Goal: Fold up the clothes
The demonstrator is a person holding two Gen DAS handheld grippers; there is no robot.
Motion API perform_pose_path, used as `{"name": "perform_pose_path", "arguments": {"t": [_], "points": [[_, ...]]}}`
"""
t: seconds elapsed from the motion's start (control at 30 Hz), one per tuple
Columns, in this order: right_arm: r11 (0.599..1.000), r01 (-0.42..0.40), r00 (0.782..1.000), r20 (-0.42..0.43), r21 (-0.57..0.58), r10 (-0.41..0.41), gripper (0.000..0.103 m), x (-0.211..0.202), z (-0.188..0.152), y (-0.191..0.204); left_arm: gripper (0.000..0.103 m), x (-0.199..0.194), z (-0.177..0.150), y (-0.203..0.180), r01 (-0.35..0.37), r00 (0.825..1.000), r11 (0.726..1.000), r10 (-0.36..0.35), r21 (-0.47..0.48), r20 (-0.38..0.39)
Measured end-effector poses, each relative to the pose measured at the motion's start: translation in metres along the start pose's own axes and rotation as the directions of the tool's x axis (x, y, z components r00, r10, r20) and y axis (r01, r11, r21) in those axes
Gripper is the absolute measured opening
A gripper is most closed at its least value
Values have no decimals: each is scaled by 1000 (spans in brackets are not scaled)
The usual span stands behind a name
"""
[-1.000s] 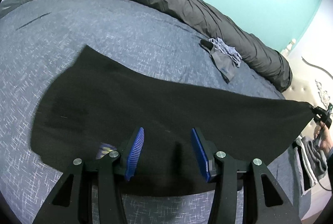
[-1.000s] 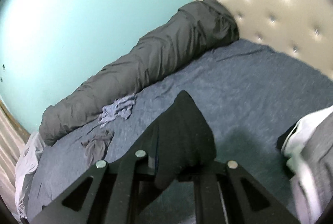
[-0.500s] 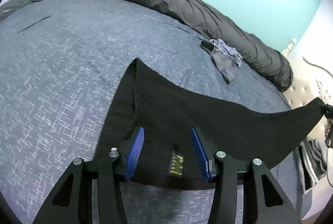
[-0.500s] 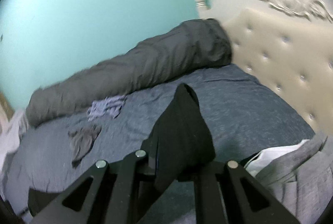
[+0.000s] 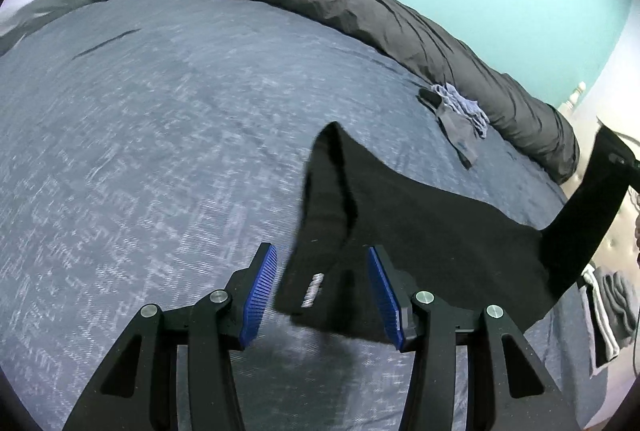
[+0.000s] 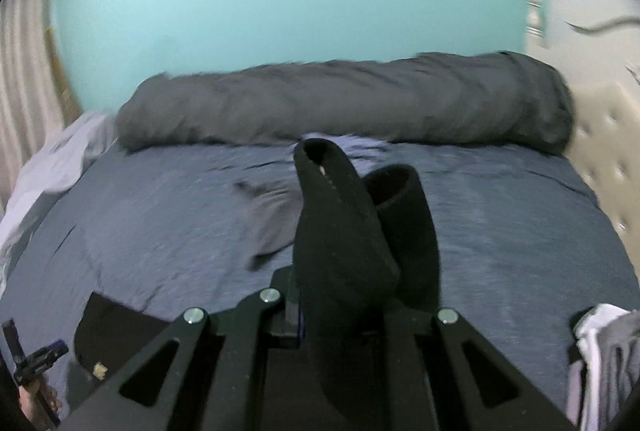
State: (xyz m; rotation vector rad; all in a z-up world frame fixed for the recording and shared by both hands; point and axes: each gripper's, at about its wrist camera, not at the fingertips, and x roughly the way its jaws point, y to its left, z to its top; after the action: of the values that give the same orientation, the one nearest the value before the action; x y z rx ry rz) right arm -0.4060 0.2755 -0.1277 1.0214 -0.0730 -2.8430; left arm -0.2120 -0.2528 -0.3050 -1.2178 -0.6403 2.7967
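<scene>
In the left wrist view, the black garment (image 5: 420,231) is no longer lying spread wide across the blue bedspread (image 5: 160,151) as it was a second ago; its far side is being drawn toward the right, so the cloth is now gathered into a narrow, doubled-over shape with a loose flap standing up near the middle. The left gripper (image 5: 322,291) is hovering over the near edge with its blue pads (image 5: 262,291) standing apart and pressing on nothing, the garment's edge and its small label lying between them. At the right border the cloth is rising steeply off the bed to where the other gripper is lifting it. A rolled grey duvet (image 5: 400,19) and a few small grey clothes (image 5: 460,119) are lying farther back.

In the right wrist view, the right gripper (image 6: 348,311) is clamping a thick fold of the black garment (image 6: 344,239), which is sticking up in front of the camera, and the picture is blurred from a fast swing. The rest of the garment is showing at lower left on the bedspread (image 6: 520,231). Judging from this, the first fold is under way, with the lifted corner being carried across to meet the opposite side.
</scene>
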Motion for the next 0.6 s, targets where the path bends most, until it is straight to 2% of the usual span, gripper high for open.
{"name": "perform_pose_path", "arguments": {"t": [0.13,0.3,0.5,0.6], "points": [[995,-86,996,-45,-58,83,9,17,-10,78,51,-6,-2,13,-25,1000,1000,25,-7,2],[970,-192,977,-123,-149,174,9,40,-36,176,51,-14,-3,23,-17,1000,1000,17,-21,10],[946,-265,953,-203,-187,227,10,72,-69,247,51,-19,-4,29,-28,999,999,29,-18,22],[937,-288,942,-234,-197,240,10,85,-87,273,51,-21,-4,33,-61,998,998,61,-18,33]]}}
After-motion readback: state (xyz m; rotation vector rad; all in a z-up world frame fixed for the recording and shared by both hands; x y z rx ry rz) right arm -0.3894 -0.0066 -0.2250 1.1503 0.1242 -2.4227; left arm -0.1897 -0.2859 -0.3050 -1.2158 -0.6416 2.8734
